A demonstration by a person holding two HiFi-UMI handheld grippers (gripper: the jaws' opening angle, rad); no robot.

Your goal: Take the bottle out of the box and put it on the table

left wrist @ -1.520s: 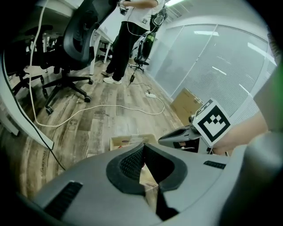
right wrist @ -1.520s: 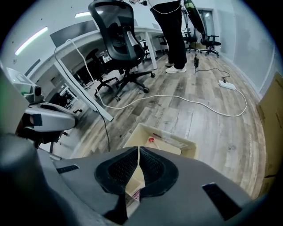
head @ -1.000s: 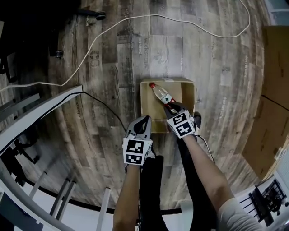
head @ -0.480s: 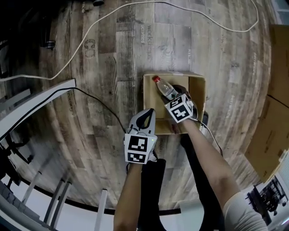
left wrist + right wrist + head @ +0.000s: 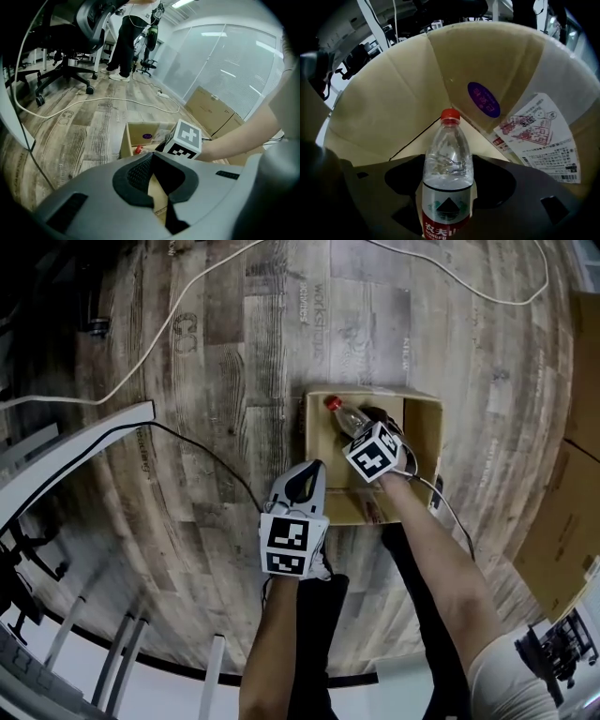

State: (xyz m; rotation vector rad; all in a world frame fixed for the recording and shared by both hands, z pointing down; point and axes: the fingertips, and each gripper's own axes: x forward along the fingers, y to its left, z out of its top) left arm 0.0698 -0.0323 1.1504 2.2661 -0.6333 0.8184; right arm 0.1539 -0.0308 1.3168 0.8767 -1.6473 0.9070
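A clear plastic bottle (image 5: 347, 418) with a red cap and a red label lies slanted inside the open cardboard box (image 5: 424, 442) on the wooden floor. My right gripper (image 5: 364, 432) reaches down into the box. In the right gripper view the bottle (image 5: 447, 178) stands between the jaws, which are opening, and the pads stand off its sides. The box walls (image 5: 384, 108) rise all round it. My left gripper (image 5: 302, 486) hangs shut just outside the box's near left corner with nothing in it. In the left gripper view its tips (image 5: 152, 157) meet in front of the box (image 5: 140, 133).
A white cable (image 5: 187, 296) and a black cable (image 5: 216, 456) run across the floor. A white desk edge (image 5: 75, 456) is at the left, larger cardboard boxes (image 5: 581, 427) at the right. An office chair (image 5: 70, 61) and a standing person (image 5: 126, 42) are farther off.
Both grippers have come down. The right one has sunk into the box with the bottle and its jaws have spread off it. The left one has dropped beside the box.
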